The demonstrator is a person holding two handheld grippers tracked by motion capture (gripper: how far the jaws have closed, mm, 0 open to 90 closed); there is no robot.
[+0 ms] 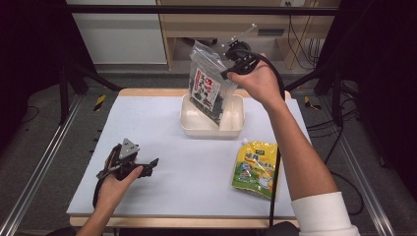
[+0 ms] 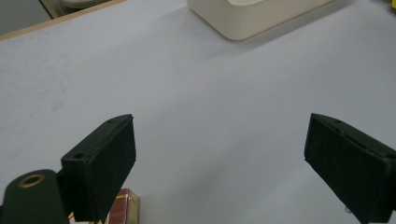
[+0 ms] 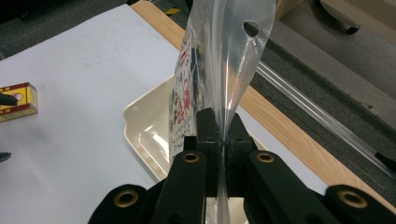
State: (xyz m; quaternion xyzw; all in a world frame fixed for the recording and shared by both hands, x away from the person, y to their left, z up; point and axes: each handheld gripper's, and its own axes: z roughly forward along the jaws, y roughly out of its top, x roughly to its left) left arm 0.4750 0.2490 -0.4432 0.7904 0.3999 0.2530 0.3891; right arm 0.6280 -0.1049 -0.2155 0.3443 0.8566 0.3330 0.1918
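Tabletop (image 1: pixel 162 147): pale sheet over a wood-edged board, with dark frame rails and grey floor around it; nothing lies between the two tools in the high view
Tray (image 1: pixel 235 127): cream, shallow, rounded corners, at the far middle of the tabletop; the bag's lower end hangs down into it; whether the bag touches the tray floor cannot be told; the left gripper view shows its near corner (image 2: pixel 243 23) well ahead of the jaws
Bag (image 1: pixel 210 83): clear plastic with dark contents and a red-and-white label; held up over the tray, tilted, top toward the far side; the right gripper view shows its clear upper strip with a punched hang hole (image 3: pixel 233 51)
Pouch (image 1: pixel 255 169): yellow and green, flat on the tabletop at the near right, just beside the person's right forearm, apart from the tray
Small box (image 3: pixel 18 100): red and yellow, on the tabletop near the left tool; also at the bottom edge of the left gripper view (image 2: pixel 123 207), beside one jaw
Right tool (image 1: pixel 235 61): raised above the tray; jaws pressed together on the bag's clear edge (image 3: pixel 224 140)
Left tool (image 1: pixel 147 164): low at the near left of the tabletop; jaws wide apart, nothing between them (image 2: pixel 219 154)
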